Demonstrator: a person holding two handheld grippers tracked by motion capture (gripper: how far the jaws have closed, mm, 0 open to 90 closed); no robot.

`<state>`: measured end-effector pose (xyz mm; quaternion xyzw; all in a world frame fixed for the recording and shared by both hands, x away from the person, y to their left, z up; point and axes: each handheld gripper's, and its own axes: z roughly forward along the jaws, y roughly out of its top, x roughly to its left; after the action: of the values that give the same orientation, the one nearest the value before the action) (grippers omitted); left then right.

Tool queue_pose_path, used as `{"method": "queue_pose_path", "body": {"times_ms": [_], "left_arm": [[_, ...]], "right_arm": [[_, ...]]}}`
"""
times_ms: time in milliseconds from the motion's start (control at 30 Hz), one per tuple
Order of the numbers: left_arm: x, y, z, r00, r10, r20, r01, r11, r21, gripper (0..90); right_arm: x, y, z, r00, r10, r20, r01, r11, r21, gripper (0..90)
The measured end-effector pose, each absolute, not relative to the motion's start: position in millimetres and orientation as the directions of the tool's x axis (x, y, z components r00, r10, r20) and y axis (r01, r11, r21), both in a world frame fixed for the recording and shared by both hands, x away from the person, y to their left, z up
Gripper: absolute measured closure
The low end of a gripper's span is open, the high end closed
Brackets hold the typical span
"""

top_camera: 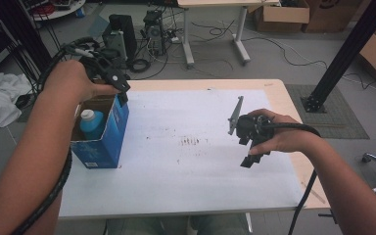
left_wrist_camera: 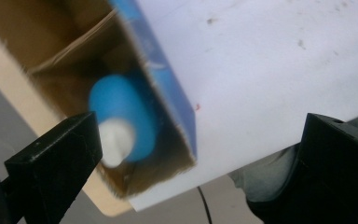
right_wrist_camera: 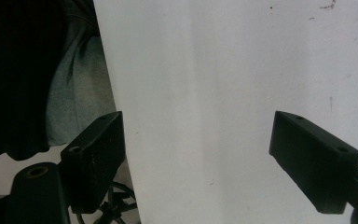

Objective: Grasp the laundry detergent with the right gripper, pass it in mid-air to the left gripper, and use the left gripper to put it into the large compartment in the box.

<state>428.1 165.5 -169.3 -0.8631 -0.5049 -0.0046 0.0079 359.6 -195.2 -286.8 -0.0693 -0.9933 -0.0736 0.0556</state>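
Left tongs [left_wrist_camera: 196,154] hang apart above the blue box [top_camera: 108,132] holding a blue bottle [top_camera: 92,123]; right tongs [right_wrist_camera: 214,163] apart over the desk [top_camera: 200,171].

Dim, even indoor light; soft focus in the close views

The high view is muted and slightly grainy, with weak shadows beside the blue box [top_camera: 103,132] on the white table sheet [top_camera: 196,161]. In the left gripper view the blue bottle [left_wrist_camera: 121,119] is badly blurred. The right gripper view's left side falls into deep darkness.
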Motion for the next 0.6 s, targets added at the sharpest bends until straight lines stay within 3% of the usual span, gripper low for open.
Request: {"method": "queue_pose_path", "body": {"times_ms": [167,267,367,467,600], "left_arm": [[420.4,140.3,-178.9,0.639,0.768,0.040,0.769,-0.637,-0.054,0.1],[414.5,127.7,-183.2,0.719,0.695,0.027,0.695,-0.718,-0.035,0.1],[404.0,112.2,-190.7,0.819,0.574,0.009,0.574,-0.818,-0.027,0.1],[387.8,95.8,-203.8,0.904,0.427,0.017,0.426,-0.897,-0.117,0.1],[370.0,79.2,-215.4,0.955,0.285,-0.078,0.274,-0.954,-0.121,0.1]], "right_arm": [[361.1,-196.0,-284.6,-0.984,0.133,0.122,0.148,0.981,0.126,17.7],[362.2,-196.2,-284.0,-0.983,0.133,0.125,0.149,0.981,0.123,17.7],[363.9,-196.1,-283.1,-0.984,0.134,0.122,0.148,0.982,0.117,17.7],[362.8,-194.6,-282.5,-0.985,0.128,0.119,0.142,0.983,0.116,17.7],[362.6,-193.4,-282.9,-0.987,0.119,0.109,0.131,0.986,0.106,17.7]]}}
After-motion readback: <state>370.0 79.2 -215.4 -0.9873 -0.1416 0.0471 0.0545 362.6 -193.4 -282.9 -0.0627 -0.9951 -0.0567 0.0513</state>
